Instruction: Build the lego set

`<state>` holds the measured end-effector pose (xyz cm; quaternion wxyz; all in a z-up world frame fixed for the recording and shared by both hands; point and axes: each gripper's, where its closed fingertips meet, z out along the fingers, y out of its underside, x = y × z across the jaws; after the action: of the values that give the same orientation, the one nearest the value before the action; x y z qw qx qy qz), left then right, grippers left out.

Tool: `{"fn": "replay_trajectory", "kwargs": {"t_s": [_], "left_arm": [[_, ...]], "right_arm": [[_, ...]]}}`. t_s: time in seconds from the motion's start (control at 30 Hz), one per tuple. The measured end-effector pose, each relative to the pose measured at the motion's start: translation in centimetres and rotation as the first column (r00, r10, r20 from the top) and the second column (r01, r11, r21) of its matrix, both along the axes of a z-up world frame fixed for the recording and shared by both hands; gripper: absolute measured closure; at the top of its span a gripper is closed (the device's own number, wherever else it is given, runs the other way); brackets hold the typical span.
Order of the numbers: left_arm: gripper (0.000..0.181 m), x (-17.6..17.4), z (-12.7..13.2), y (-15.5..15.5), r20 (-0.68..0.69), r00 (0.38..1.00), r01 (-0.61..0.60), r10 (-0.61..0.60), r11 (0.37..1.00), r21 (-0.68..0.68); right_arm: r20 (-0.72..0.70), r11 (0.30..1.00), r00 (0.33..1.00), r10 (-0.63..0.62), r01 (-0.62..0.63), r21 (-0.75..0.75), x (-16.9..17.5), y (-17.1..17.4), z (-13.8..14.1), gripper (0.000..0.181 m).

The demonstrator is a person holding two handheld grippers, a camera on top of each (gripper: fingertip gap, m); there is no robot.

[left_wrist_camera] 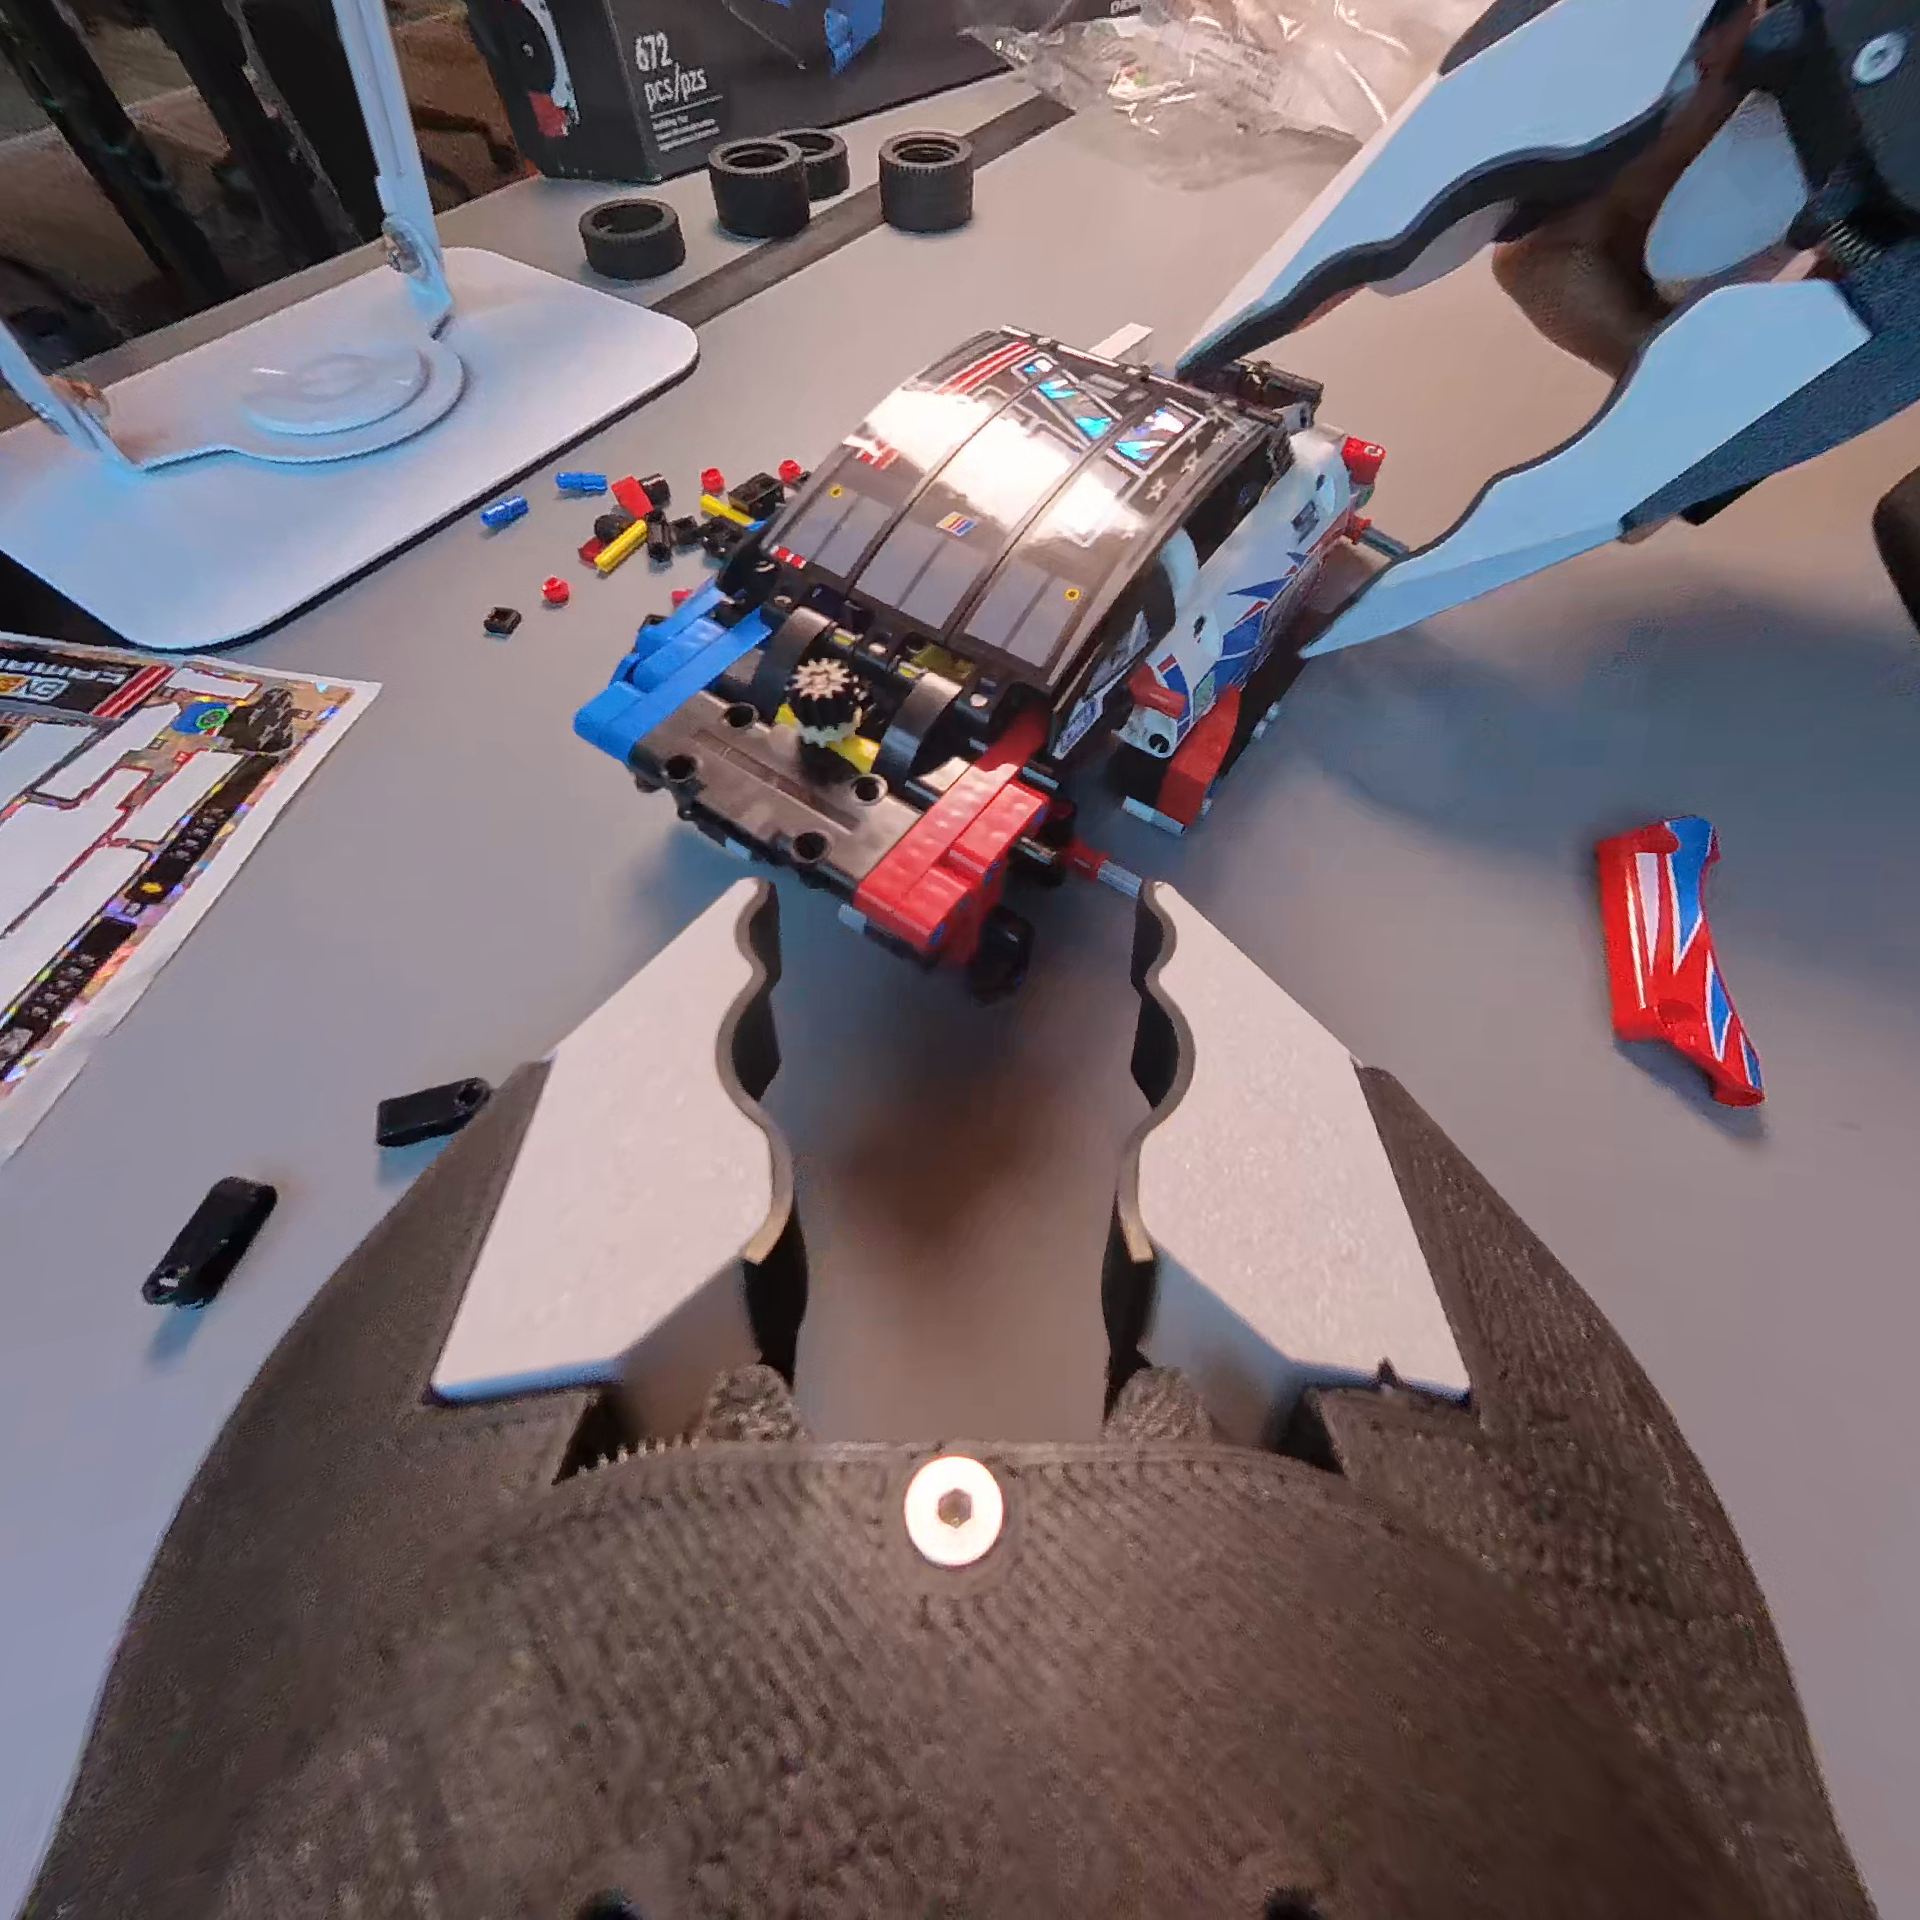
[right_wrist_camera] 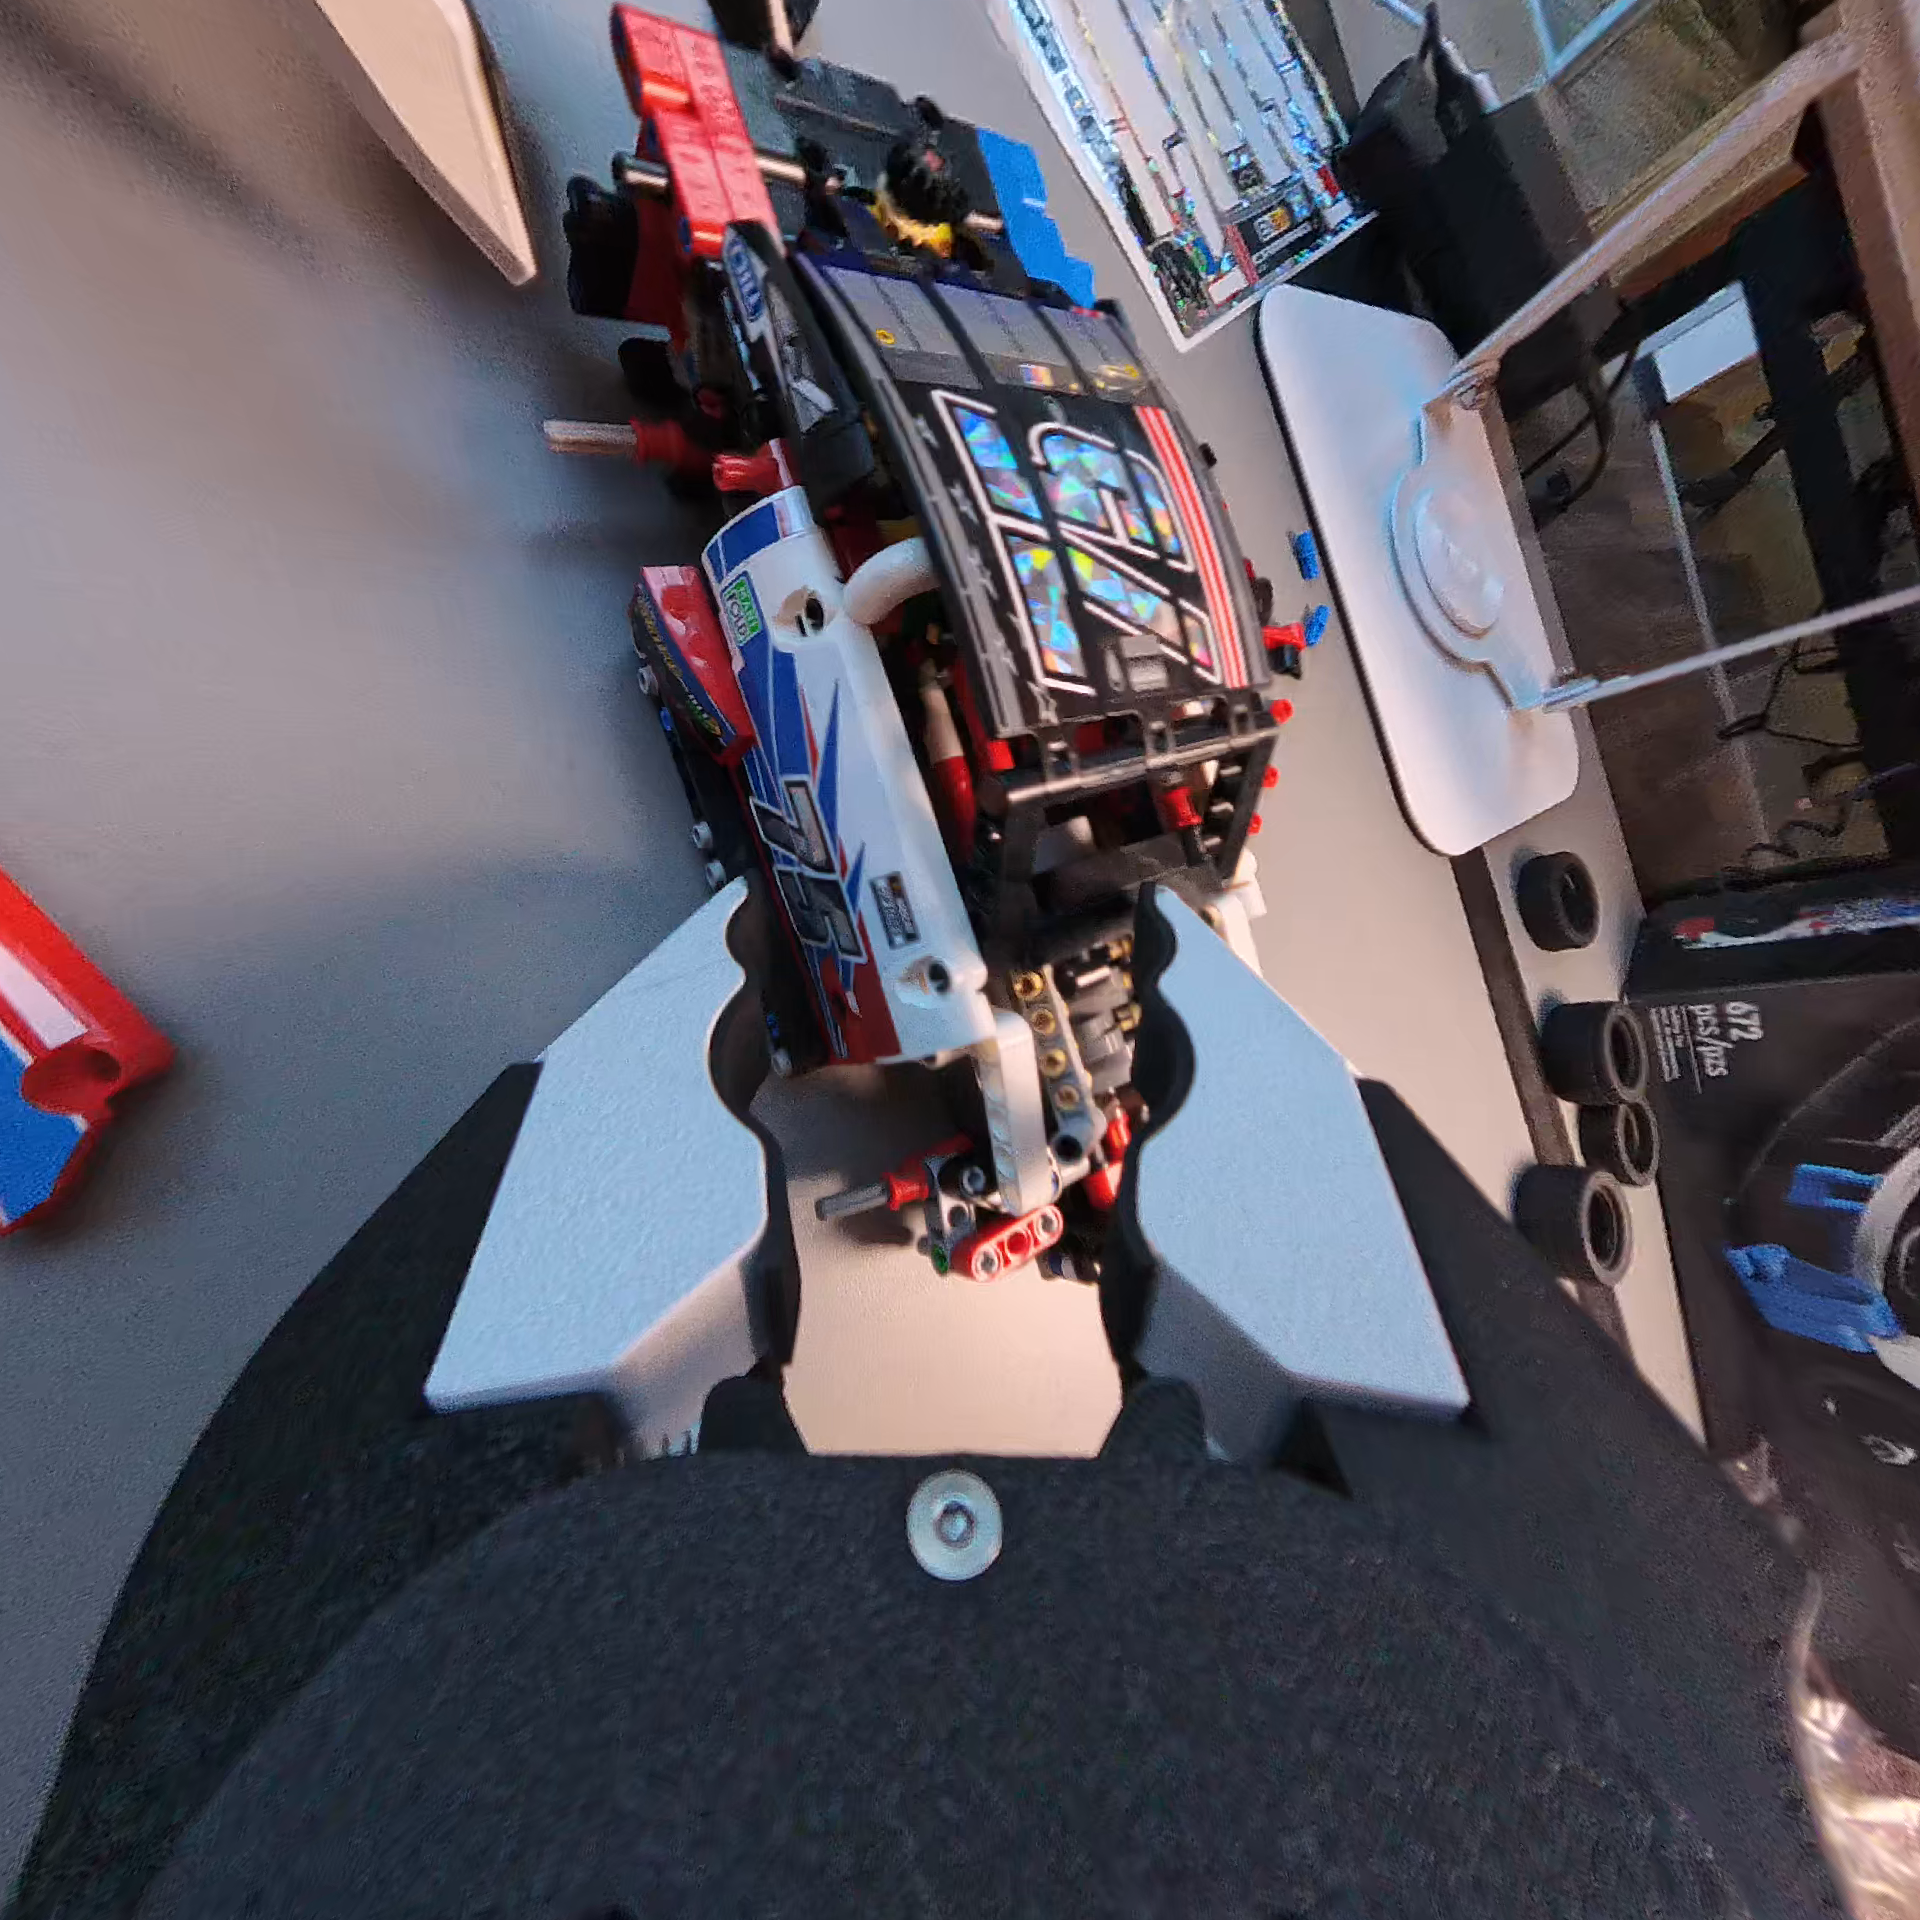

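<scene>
Sticker sheet (left_wrist_camera: pixel 135 831) at 9 o'clock, loose small pcs (left_wrist_camera: pixel 665 520) at 11, lego car (left_wrist_camera: pixel 987 623) mid-table, red panel (left_wrist_camera: pixel 1678 961) at 3. Tyres (left_wrist_camera: pixel 764 187) unmounted at 12, so build looks late-stage: bodywork. L gripper (left_wrist_camera: pixel 951 914) jaws apart, empty, car's rear just beyond tips at 12. R gripper (right_wrist_camera: pixel 940 914) jaws apart, straddling car's front end, seemingly to steady it. Next move likely needs R to close on car, L to fetch panel.

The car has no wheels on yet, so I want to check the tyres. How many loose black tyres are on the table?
4. All sit at the table's far edge by the set's box: one alone, two close together, one further right. None looks hidden.
</scene>
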<state>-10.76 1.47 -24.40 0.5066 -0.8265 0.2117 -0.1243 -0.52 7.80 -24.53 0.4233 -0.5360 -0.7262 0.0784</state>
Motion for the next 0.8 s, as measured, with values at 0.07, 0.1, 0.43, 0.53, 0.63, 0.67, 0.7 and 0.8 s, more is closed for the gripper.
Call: {"fn": "replay_trajectory", "kwargs": {"t_s": [0.07, 0.1, 0.43, 0.53, 0.63, 0.67, 0.7, 0.8], "left_arm": [[0.116, 0.3, -0.1, 0.0, -0.037, 0.999, -0.009, 0.010, 1.000, 0.010], [0.115, 0.4, -0.2, -0.1, -0.060, 0.998, -0.009, 0.010, 1.000, 0.016], [0.137, 3.6, 0.3, -3.4, -0.067, 0.982, 0.179, -0.176, 0.982, 0.052], [0.131, 3.0, 0.5, -3.3, -0.090, 0.983, 0.166, -0.160, 0.984, 0.068], [0.114, 2.5, 0.5, -2.7, -0.118, 0.981, 0.168, -0.156, 0.981, 0.097], [0.106, 2.3, 0.5, -2.2, -0.143, 0.977, 0.173, -0.157, 0.979, 0.103], [0.100, 2.1, 0.5, -1.7, -0.175, 0.972, 0.178, -0.157, 0.978, 0.107], [0.095, 1.9, 0.2, -0.3, -0.299, 0.937, 0.221, -0.179, 0.969, 0.112]], "right_arm": [[0.015, 0.998, 1.000, -0.005, 0.004, 0.069, -0.6, 0.3, -0.3, 0.116], [0.031, 0.997, 1.000, -0.001, -0.002, 0.082, -0.6, 0.3, -0.3, 0.116], [0.128, 0.978, 0.971, 0.203, -0.207, 0.019, 3.1, 0.6, 0.1, 0.126], [0.081, 0.978, 0.974, 0.210, -0.209, -0.019, 3.7, 0.5, 0.5, 0.135], [0.046, 0.973, 0.972, 0.230, -0.230, 0.001, 4.1, 0.3, 0.5, 0.139], [0.040, 0.974, 0.973, 0.227, -0.227, 0.003, 4.2, 0.3, 0.5, 0.140], [0.028, 0.975, 0.975, 0.222, -0.222, -0.001, 4.3, 0.2, 0.7, 0.139], [0.009, 0.977, 0.977, 0.212, -0.212, 0.014, 4.7, -0.6, 1.5, 0.136]]}}
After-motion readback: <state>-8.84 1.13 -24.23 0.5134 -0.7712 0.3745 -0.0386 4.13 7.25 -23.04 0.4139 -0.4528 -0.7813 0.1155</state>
